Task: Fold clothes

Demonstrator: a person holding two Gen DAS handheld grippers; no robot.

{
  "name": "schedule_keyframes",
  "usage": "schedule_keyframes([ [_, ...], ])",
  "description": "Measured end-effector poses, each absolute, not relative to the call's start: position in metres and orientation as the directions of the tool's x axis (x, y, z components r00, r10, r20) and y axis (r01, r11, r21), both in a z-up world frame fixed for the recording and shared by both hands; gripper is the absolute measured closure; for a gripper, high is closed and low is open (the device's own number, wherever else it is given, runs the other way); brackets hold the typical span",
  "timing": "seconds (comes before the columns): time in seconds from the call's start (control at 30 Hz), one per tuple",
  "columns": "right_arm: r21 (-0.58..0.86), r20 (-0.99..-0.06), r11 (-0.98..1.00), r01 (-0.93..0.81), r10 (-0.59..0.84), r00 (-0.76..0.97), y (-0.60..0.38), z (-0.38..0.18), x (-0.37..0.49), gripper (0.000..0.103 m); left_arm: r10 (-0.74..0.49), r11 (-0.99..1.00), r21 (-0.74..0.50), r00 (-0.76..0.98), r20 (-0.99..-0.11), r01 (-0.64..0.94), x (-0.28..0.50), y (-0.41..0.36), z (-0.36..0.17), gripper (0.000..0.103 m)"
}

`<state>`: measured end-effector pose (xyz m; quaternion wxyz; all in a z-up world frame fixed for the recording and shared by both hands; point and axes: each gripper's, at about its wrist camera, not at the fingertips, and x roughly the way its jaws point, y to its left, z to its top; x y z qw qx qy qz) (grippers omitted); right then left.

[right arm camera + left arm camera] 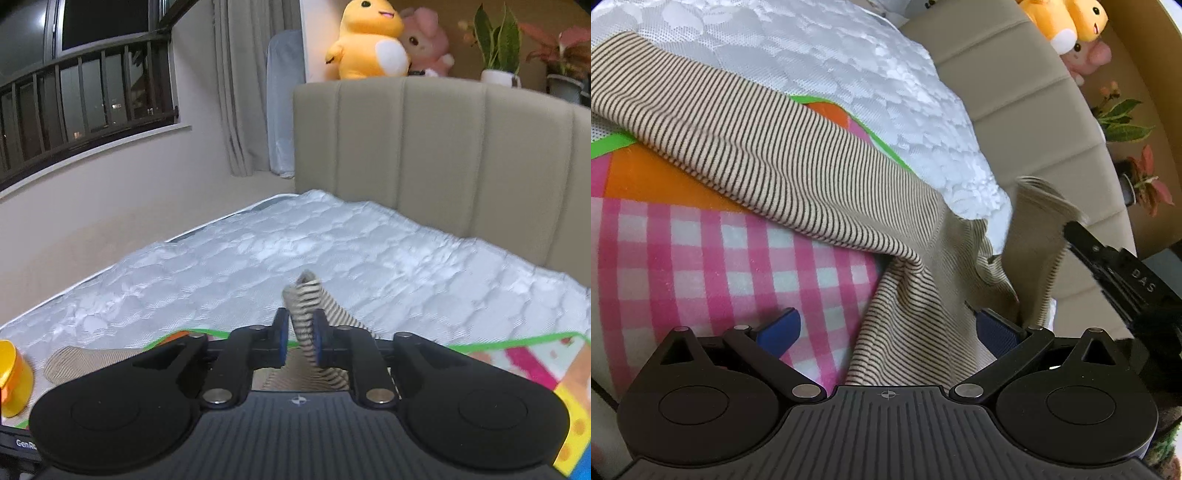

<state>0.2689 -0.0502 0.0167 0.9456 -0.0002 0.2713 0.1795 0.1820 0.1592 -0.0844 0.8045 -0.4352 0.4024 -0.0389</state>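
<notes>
The left gripper [886,332] hangs just above the bed with its blue-padded fingers [781,326] spread wide and nothing between them. Below the left pad lies a pink-and-white checked mat [713,258] with orange patches and a green border. The striped garment [768,147], beige with thin dark stripes, runs under the gap between the fingers and stretches across the mat, with one long sleeve lying flat toward the far left and over the mat's edge onto the white quilted mattress [868,62].

At the right of the left wrist view, the right gripper [300,336] pinches a raised fold of the same garment; in its own view its fingers [282,332] are closed on that striped cloth, which sticks up above the pads. A yellow container [13,380] stands at the mat's left edge, near the sleeve's cuff.

Beyond the mattress rises a beige padded headboard [443,147]. Above it sit a yellow plush toy [369,40], a pink plush toy [426,44] and potted plants [498,48]. A grey curtain [240,85] and a barred window [85,85] lie to the left.
</notes>
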Motion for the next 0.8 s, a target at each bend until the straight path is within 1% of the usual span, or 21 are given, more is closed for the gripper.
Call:
schedule_keyframes([
  [0.03,0.103,-0.509,0.930,-0.352,0.353,0.785,-0.049,0.017,0.266,0.082,-0.415,0.616,-0.733,0.673,-0.612,-0.287,0.182,0.160,-0.085,0.000],
  [0.07,0.110,-0.505,0.925,-0.364,0.367,0.781,-0.048,0.017,0.263,0.073,-0.418,0.613,-0.736,0.672,-0.611,-0.287,0.182,0.160,-0.085,0.000],
  [0.1,0.113,-0.499,0.920,-0.376,0.380,0.779,-0.049,0.018,0.259,0.068,-0.420,0.611,-0.738,0.672,-0.610,-0.288,0.183,0.161,-0.086,0.000],
  [0.13,0.110,-0.491,0.915,-0.389,0.390,0.779,-0.051,0.020,0.253,0.060,-0.422,0.608,-0.740,0.672,-0.608,-0.288,0.183,0.161,-0.087,0.000],
  [0.17,0.113,-0.487,0.912,-0.394,0.397,0.778,-0.056,0.022,0.248,0.055,-0.423,0.606,-0.742,0.674,-0.606,-0.287,0.183,0.162,-0.087,0.000],
  [0.2,0.122,-0.488,0.913,-0.390,0.397,0.777,-0.063,0.022,0.241,0.052,-0.423,0.603,-0.744,0.676,-0.603,-0.286,0.183,0.162,-0.087,0.000],
  [0.27,0.141,-0.490,0.914,-0.381,0.399,0.775,-0.079,0.022,0.229,0.040,-0.422,0.594,-0.751,0.684,-0.595,-0.286,0.182,0.163,-0.087,0.000],
  [0.3,0.158,-0.493,0.915,-0.371,0.399,0.773,-0.089,0.021,0.223,0.036,-0.419,0.587,-0.757,0.692,-0.588,-0.288,0.181,0.164,-0.087,0.000],
  [0.37,0.207,-0.502,0.917,-0.340,0.398,0.768,-0.115,0.014,0.209,0.017,-0.398,0.563,-0.772,0.723,-0.565,-0.293,0.177,0.169,-0.084,0.000],
  [0.4,0.225,-0.500,0.919,-0.323,0.393,0.772,-0.127,0.009,0.201,0.012,-0.378,0.554,-0.777,0.741,-0.555,-0.300,0.175,0.172,-0.082,0.000],
  [0.43,0.239,-0.495,0.922,-0.304,0.385,0.779,-0.139,0.003,0.193,0.003,-0.342,0.549,-0.774,0.760,-0.552,-0.316,0.171,0.177,-0.079,0.002],
  [0.47,0.256,-0.490,0.924,-0.285,0.379,0.785,-0.151,-0.004,0.185,0.002,-0.299,0.545,-0.769,0.778,-0.552,-0.336,0.166,0.183,-0.074,0.004],
  [0.5,0.276,-0.485,0.923,-0.267,0.374,0.791,-0.161,-0.011,0.179,0.002,-0.256,0.539,-0.763,0.794,-0.551,-0.356,0.161,0.188,-0.070,0.013],
  [0.53,0.301,-0.478,0.922,-0.245,0.368,0.798,-0.172,-0.018,0.174,0.001,-0.210,0.537,-0.756,0.808,-0.551,-0.375,0.157,0.194,-0.064,0.018],
  [0.6,0.367,-0.461,0.910,-0.192,0.357,0.813,-0.195,-0.033,0.164,0.000,-0.101,0.538,-0.732,0.830,-0.549,-0.419,0.145,0.208,-0.050,0.018],
  [0.67,0.441,-0.456,0.887,-0.136,0.352,0.817,-0.217,-0.047,0.163,0.000,0.001,0.531,-0.710,0.838,-0.546,-0.464,0.135,0.220,-0.038,0.022],
  [0.7,0.466,-0.456,0.877,-0.116,0.351,0.818,-0.226,-0.051,0.165,0.000,0.023,0.515,-0.710,0.835,-0.549,-0.481,0.133,0.226,-0.037,0.025],
  [0.8,0.516,-0.432,0.852,-0.089,0.349,0.832,-0.244,-0.056,0.171,0.000,0.010,0.443,-0.730,0.817,-0.576,-0.520,0.129,0.236,-0.043,0.037],
])
